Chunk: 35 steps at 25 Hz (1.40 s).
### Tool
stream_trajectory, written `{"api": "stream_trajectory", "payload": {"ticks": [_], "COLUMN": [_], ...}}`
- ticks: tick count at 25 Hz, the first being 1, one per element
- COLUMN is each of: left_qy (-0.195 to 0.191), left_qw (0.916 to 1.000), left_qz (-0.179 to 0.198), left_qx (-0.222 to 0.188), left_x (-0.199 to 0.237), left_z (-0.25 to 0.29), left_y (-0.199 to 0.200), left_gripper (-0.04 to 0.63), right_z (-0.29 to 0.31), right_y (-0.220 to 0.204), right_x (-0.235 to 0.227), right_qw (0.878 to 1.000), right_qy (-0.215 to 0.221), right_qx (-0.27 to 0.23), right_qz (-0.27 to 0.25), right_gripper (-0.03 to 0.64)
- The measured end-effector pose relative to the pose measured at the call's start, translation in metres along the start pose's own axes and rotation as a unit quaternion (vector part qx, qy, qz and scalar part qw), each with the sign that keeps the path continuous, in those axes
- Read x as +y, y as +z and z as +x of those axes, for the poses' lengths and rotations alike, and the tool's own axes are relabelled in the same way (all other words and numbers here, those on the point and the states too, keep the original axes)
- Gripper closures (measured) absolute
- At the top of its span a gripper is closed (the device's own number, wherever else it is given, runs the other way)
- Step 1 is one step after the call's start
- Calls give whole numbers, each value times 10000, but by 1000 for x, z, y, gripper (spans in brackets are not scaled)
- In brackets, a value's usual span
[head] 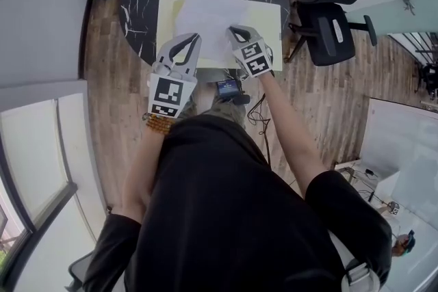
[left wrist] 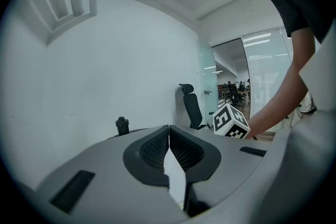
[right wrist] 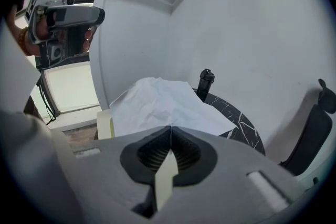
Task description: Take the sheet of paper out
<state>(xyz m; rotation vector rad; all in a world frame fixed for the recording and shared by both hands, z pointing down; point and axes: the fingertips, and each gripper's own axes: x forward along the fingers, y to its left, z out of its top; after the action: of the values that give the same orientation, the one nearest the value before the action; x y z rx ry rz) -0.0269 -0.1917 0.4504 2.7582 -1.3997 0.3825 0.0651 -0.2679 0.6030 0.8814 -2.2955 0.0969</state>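
The left gripper (left wrist: 169, 136) had its jaws shut on a thin white edge, seemingly the paper (head: 205, 7). The right gripper (right wrist: 170, 136) was closed on a pale yellow edge, likely the folder (head: 267, 17). The paper lay crumpled, partly over the folder, on the table (head: 140, 3). As I judged it, so thin a pinch could slip or tear the sheet under a sharp pull. A weak hold on the folder would let it drag along toward the table's near edge.

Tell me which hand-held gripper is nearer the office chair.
Right. The right hand-held gripper is at the table edge toward the office chair; the left hand-held gripper sits farther.
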Motion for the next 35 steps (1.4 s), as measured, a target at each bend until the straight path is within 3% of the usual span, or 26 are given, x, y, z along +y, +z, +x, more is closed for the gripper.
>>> {"api": "stream_trajectory", "payload": {"ticks": [16,35], "left_qy": [46,121], "left_qw": [9998,9991], "left_qz": [-110,-95], "left_qx": [-127,-406], "left_x": [8,17], "left_z": [-3,-8], "left_y": [7,22], "left_gripper": [584,583], "right_z": [-20,-45], "right_y": [29,86], "right_x": [9,11], "right_qw": [9959,9902], "right_qy": [41,107], "right_qx": [-509,-1110], "right_qz": [742,845], "right_gripper": [617,617]}}
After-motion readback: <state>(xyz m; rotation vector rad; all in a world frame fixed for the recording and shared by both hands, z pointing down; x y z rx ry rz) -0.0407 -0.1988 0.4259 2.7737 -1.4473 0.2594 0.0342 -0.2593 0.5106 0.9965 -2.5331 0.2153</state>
